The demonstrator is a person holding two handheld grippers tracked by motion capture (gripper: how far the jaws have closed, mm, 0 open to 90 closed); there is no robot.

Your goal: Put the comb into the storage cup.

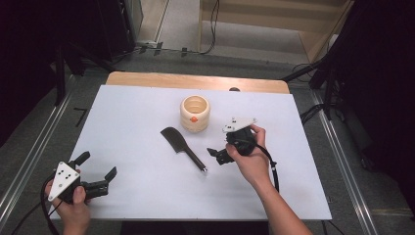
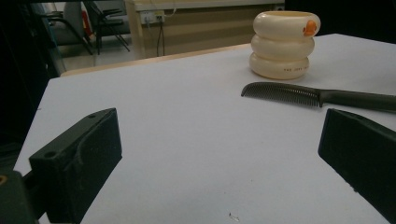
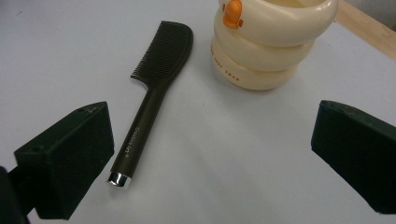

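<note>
White-topped table (image 1: 147, 196) with a wooden far edge, bearing a cream ribbed ring-stacked cup (image 1: 195, 113) with an orange duck mark, a black handled comb (image 1: 182, 148) lying just beside it, and, both spread wide and empty, left gripper (image 1: 98, 167) near the front-left corner and right gripper (image 1: 215, 155) beside the comb's handle.

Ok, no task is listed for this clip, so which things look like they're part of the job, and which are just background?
Likely part of the job (a judgement):
- black comb, lying flat
- cream ringed cup with an orange duck mark, upright beside it
- right gripper, open, aimed at both
- left gripper, open, farther off

Just surroundings:
- white table
- floor cables
- chairs
</note>
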